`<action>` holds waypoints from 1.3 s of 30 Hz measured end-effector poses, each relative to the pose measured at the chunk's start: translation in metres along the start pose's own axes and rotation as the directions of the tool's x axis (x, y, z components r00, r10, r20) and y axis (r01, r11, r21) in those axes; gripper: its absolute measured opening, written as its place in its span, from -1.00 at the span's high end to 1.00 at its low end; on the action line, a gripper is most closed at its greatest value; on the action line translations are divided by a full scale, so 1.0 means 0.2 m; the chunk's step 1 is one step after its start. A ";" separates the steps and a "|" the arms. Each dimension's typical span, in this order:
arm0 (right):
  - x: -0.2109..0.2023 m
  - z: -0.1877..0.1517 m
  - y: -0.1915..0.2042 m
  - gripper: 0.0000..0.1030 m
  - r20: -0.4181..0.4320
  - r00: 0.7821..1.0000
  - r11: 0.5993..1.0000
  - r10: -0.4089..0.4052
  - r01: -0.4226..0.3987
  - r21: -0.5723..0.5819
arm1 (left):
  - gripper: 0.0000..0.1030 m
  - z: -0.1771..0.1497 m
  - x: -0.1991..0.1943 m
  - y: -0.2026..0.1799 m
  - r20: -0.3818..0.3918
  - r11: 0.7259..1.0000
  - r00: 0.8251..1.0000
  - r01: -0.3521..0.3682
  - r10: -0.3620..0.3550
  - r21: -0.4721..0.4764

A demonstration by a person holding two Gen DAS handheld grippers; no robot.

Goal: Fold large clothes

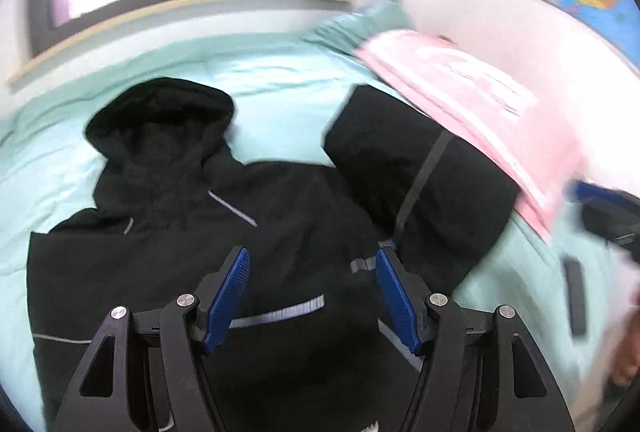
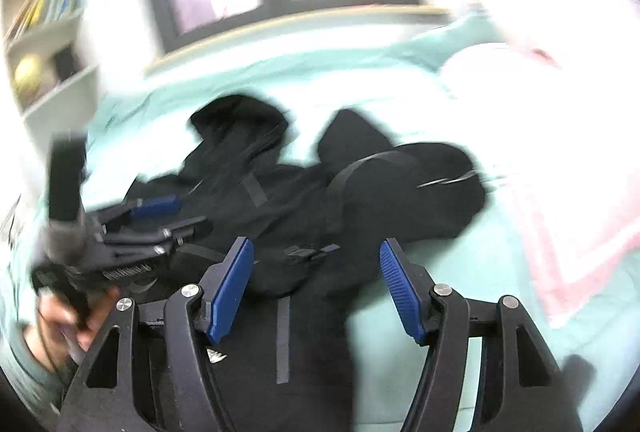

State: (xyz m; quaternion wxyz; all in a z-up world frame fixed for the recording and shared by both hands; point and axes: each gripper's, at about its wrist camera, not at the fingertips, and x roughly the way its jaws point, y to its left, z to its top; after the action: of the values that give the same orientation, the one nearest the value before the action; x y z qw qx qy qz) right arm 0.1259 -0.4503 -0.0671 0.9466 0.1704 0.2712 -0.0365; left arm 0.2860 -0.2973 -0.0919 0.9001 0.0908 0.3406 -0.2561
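A black hooded jacket (image 1: 192,224) with grey reflective stripes lies spread on a light green bed. Its hood (image 1: 160,111) points toward the window. Its right sleeve (image 1: 420,175) lies bent up toward a pink blanket. My left gripper (image 1: 312,292) is open and empty above the jacket's middle. My right gripper (image 2: 316,292) is open and empty above the jacket's lower right part (image 2: 304,199). The left gripper also shows in the right wrist view (image 2: 132,232), at the jacket's left side. The right gripper shows blurred at the right edge of the left wrist view (image 1: 608,211).
A folded pink blanket (image 1: 480,103) lies on the bed's right side by a teal pillow (image 1: 360,23). A window and wooden ledge (image 1: 180,11) run behind the bed (image 1: 280,71). A bookshelf (image 2: 44,31) stands at the left. A dark remote-like object (image 1: 576,296) lies on the bed's right.
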 end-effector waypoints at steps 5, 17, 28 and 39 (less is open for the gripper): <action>0.04 0.07 -0.34 -0.32 -0.008 1.000 0.988 -0.025 0.026 0.154 | -0.34 -0.07 0.40 0.02 -0.116 0.985 0.991 0.045 -0.065 -0.165; 0.78 0.15 -0.76 -0.32 -0.147 0.988 0.932 -0.042 0.092 0.352 | -0.45 -0.27 0.65 0.04 -0.156 0.974 0.974 0.133 -0.162 -0.182; 1.45 0.02 -0.90 -0.16 -0.250 0.967 0.909 -0.050 0.148 0.390 | -0.47 -0.36 0.55 -0.06 -0.093 0.982 0.987 0.116 -0.130 -0.146; 0.82 0.11 -0.75 0.79 0.046 0.969 0.937 -0.243 0.222 0.270 | -0.47 -0.34 0.44 -0.10 -0.099 0.988 0.989 0.097 -0.109 -0.121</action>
State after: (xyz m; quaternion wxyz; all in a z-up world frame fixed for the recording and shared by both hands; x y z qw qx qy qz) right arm 0.2516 -0.5950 -0.1808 0.9147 0.2594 0.2448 -0.1902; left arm 0.2927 -0.3270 -0.2020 0.8703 0.0338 0.4060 -0.2768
